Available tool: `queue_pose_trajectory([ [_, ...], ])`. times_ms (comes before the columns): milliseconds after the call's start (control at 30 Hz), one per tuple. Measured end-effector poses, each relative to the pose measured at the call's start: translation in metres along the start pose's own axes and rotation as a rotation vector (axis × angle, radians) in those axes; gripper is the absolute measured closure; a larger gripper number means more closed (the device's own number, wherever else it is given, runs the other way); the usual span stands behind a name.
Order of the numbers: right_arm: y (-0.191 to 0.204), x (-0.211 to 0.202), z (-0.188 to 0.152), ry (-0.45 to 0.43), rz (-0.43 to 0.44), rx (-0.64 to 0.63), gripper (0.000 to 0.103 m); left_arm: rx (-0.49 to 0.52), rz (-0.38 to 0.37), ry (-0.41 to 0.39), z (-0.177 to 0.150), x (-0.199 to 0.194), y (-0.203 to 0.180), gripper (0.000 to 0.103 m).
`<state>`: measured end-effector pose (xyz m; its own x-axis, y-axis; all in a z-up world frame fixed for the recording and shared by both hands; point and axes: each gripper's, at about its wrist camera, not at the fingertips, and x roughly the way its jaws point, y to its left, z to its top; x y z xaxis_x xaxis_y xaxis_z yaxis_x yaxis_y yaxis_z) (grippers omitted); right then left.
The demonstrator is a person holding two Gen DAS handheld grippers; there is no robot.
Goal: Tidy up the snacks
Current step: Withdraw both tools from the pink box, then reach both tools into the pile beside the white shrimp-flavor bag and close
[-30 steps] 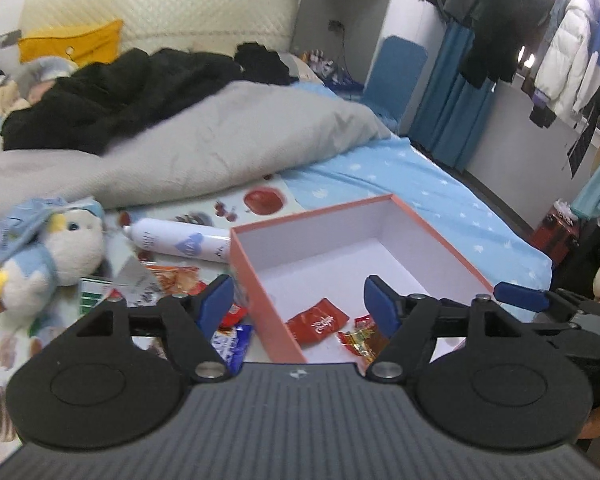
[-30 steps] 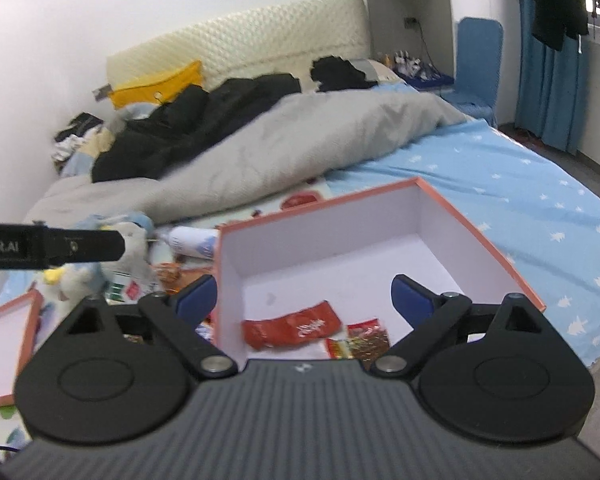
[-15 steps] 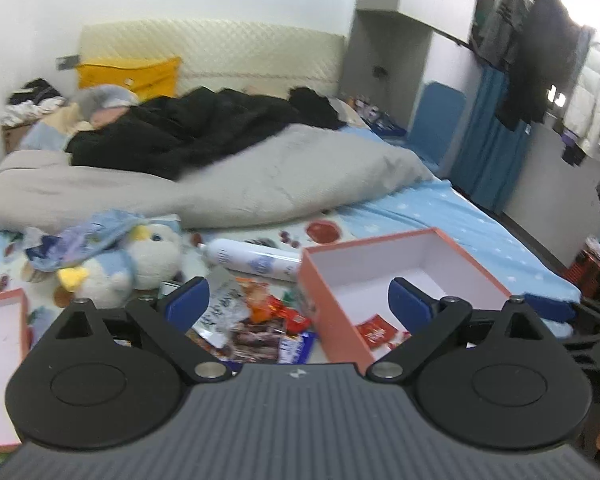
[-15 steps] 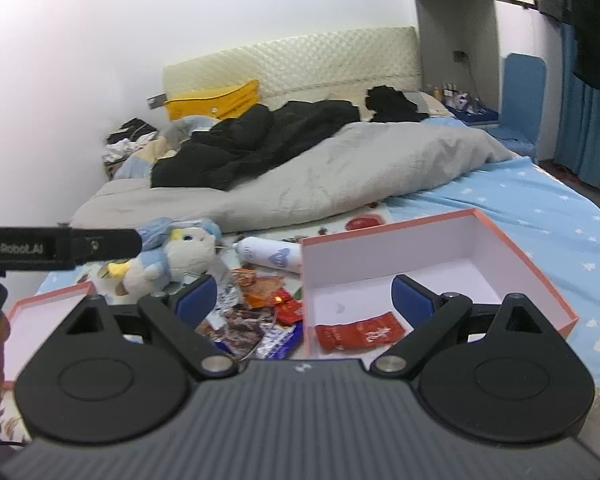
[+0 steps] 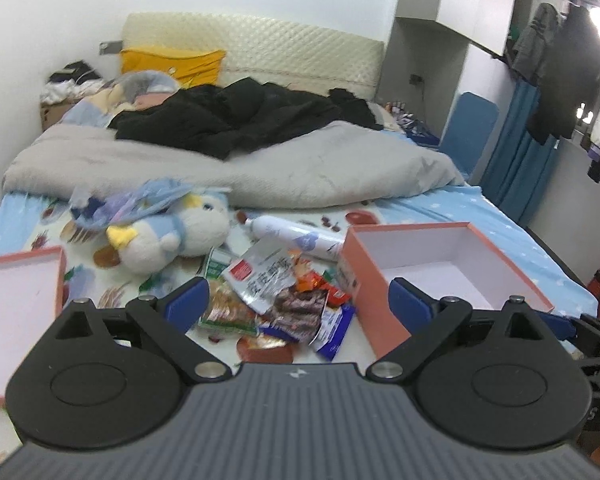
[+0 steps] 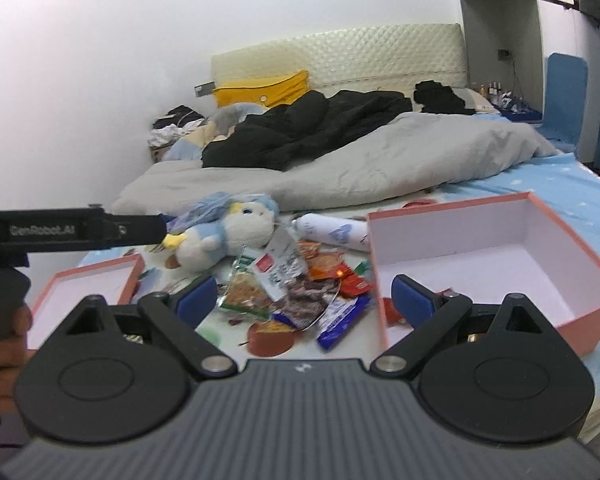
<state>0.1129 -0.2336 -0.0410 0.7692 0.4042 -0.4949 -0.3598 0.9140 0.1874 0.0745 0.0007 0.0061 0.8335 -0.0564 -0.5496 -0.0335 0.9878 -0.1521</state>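
Landmark: the orange box (image 5: 384,268), open, white inside, on the bed (image 5: 480,216).

Snack pile (image 5: 284,296) lay on the bed just left of the orange box, touching its left wall at the near corner. Largest item, a white snack pouch (image 5: 260,276) with a red label, lay flat on top of the pile, long axis running diagonally from near the box's left wall toward the far left. A blue wrapper (image 5: 334,328) at the near edge of the pile pointed its long axis toward the box's near left corner. One red packet (image 6: 392,310) lay inside the box against its left wall, partly hidden by the right tool's finger.

Left tool (image 5: 296,300): jaws wide apart, just opened further, nothing between the pads; the snack pile sat directly ahead between its fingers, apart from them.

Right tool (image 6: 304,296): jaws spread wide, empty; pile ahead between the fingers, box's left wall just inside the right finger.

White bottle (image 5: 296,236) lay on its side beyond the pile, one end by the box's far left corner. Plush toy (image 5: 168,236) further left of the box. Box lid (image 5: 20,284) well left
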Motion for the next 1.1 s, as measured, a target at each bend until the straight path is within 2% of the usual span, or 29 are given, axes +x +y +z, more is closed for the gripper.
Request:
queue_pose_trajectory([
  [333, 0.015, -0.002, -0.028, 0.044, 0.022, -0.020, 0.008, -0.057, 0.023, 0.068, -0.037, 0.004, 0.023, 0.005],
  [633, 0.015, 0.015, -0.029, 0.069, 0.011, -0.047, 0.008, -0.109, 0.035, 0.121, -0.040, 0.026, 0.044, 0.005],
  [867, 0.018, 0.042, -0.030, 0.118, 0.022, -0.070, 0.008, -0.146, 0.040, 0.174, -0.039, 0.060, 0.060, 0.005],
  [967, 0.024, 0.056, -0.030, 0.136, 0.018, -0.101, 0.019, -0.174, 0.032, 0.203, -0.039, 0.076, 0.068, 0.005],
  [1100, 0.030, 0.076, -0.027, 0.148, 0.015, -0.146, 0.022, -0.212, 0.020, 0.238, -0.040, 0.101, 0.079, 0.005],
])
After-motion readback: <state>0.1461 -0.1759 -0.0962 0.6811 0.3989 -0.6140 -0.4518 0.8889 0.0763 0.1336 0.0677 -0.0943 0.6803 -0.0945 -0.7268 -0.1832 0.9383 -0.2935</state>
